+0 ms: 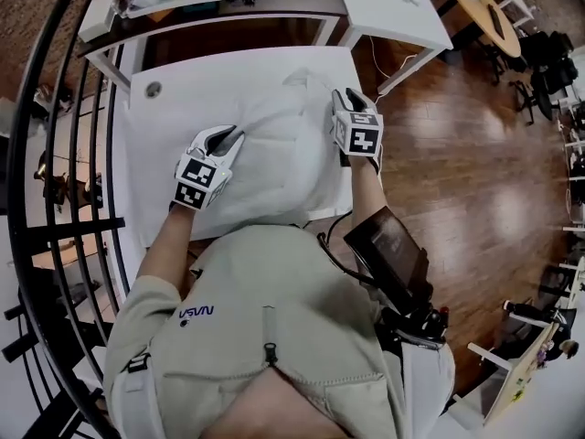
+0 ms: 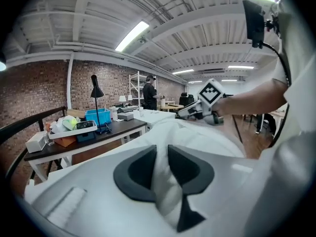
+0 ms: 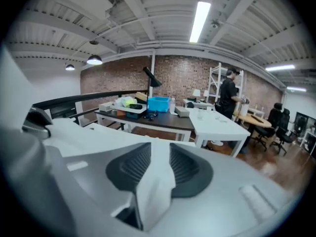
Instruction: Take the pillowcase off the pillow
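Observation:
A white pillow in its white pillowcase (image 1: 274, 149) lies on a white table (image 1: 146, 190) right in front of me. My left gripper (image 1: 233, 135) sits at the pillow's left side, and in the left gripper view its pads (image 2: 140, 169) are shut on a fold of the pillowcase (image 2: 160, 174). My right gripper (image 1: 345, 99) is at the pillow's right edge. Its dark ribbed pads (image 3: 185, 168) pinch a strip of the same white cloth (image 3: 157, 181). The right gripper (image 2: 205, 105) also shows across the pillow in the left gripper view.
Behind the white table stands a dark desk (image 1: 210, 12) with a tray, a blue bin and a black lamp. A second white table (image 1: 393, 7) is at the back right. A black railing (image 1: 55, 154) runs along the left. Wooden floor (image 1: 457, 154) lies to the right.

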`<act>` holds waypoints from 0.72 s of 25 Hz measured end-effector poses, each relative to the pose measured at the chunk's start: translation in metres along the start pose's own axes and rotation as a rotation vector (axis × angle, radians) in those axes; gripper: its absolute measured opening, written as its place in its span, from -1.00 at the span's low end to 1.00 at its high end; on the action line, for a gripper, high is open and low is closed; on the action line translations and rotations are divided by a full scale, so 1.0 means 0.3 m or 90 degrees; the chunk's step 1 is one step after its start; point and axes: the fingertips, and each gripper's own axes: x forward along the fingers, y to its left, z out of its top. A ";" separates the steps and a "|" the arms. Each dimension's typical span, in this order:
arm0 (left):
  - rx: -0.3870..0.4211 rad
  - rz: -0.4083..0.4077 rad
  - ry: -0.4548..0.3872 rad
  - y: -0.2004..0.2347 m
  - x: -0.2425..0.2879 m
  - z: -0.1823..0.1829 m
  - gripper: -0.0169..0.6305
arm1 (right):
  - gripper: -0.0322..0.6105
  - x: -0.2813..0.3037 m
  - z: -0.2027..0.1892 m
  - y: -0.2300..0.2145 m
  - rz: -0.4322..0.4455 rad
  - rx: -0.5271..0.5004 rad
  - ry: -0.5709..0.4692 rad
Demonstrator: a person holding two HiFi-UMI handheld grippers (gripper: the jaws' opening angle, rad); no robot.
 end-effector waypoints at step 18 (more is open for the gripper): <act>0.148 -0.145 0.230 -0.417 -0.041 -0.243 -0.20 | -0.24 -0.529 -0.502 0.411 0.052 0.054 0.116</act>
